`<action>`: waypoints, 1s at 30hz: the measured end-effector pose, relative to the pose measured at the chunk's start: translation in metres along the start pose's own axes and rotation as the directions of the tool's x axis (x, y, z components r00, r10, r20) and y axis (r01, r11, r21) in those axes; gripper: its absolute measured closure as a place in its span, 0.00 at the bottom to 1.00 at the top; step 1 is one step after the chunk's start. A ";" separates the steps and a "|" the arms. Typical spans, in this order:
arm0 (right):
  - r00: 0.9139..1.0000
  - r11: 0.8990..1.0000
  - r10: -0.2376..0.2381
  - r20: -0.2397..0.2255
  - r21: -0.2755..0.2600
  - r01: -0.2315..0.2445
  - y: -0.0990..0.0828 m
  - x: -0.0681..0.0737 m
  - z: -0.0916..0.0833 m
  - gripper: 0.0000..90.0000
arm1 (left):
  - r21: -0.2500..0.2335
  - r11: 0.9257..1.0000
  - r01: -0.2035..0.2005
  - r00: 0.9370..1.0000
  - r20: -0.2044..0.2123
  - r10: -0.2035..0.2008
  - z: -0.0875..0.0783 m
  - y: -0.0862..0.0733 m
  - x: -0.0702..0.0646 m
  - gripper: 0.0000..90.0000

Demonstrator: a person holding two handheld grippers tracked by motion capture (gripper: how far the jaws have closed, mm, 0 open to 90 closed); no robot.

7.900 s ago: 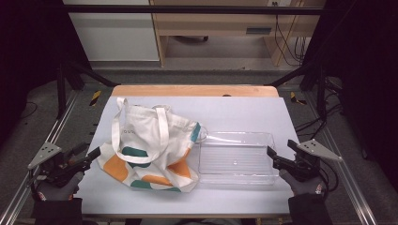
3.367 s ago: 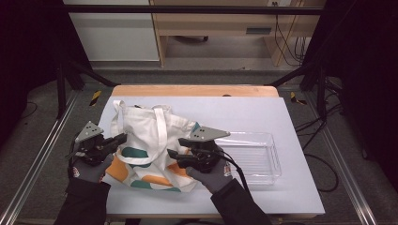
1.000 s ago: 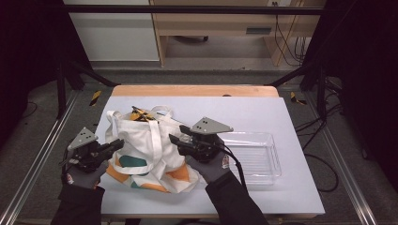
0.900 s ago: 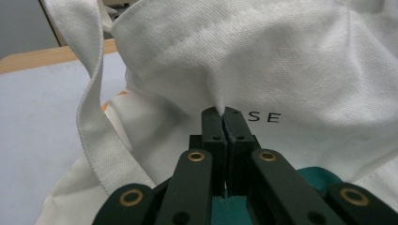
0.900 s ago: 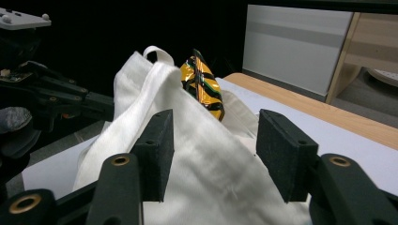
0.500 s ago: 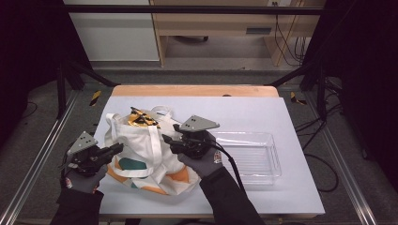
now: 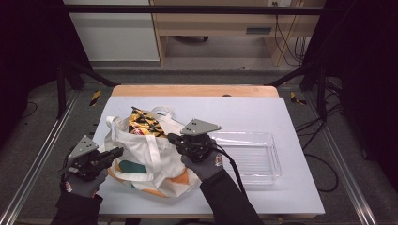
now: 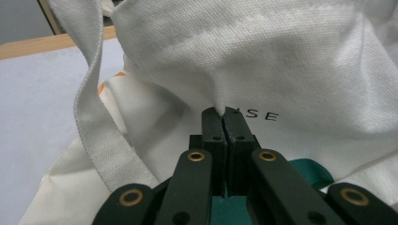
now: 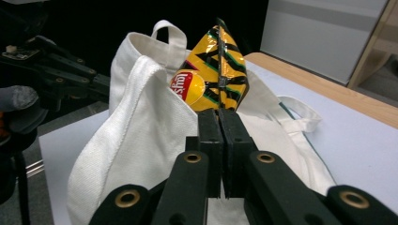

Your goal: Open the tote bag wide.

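A white tote bag with orange and teal print lies at the table's left, its mouth raised and held apart. A yellow and black chip bag sticks up out of that mouth, and in the right gripper view the chip bag rises just beyond the jaws. My left gripper is shut on a pinch of the tote's cloth at its left side. At the right side of the mouth, my right gripper is shut on the tote's rim. The inside of the tote is hidden.
A clear plastic tray stands to the right of the tote, behind my right hand. A loose handle of the tote lies on the white table toward the back. The wooden strip marks the far edge.
Both grippers came in from the table's sides and took hold of the tote. They pulled its mouth up and apart, and the chip bag came into sight. The right gripper has shifted slightly left.
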State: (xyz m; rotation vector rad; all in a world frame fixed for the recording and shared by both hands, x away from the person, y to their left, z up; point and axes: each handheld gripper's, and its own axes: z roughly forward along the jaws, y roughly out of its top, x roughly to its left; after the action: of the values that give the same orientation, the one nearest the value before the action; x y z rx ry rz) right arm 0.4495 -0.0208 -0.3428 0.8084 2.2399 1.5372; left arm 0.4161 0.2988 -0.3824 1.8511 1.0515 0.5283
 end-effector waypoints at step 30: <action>0.997 1.000 0.009 -0.079 0.019 -0.008 -0.011 0.013 -0.006 1.00 | -0.118 0.993 0.027 1.000 -0.003 -0.028 -0.027 0.013 0.006 0.95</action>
State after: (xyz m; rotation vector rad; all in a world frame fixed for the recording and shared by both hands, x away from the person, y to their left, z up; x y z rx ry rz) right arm 0.4331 -0.0206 -0.3499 0.7761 2.3127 1.5802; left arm 0.4058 0.3147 -0.3579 1.7305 1.0255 0.5668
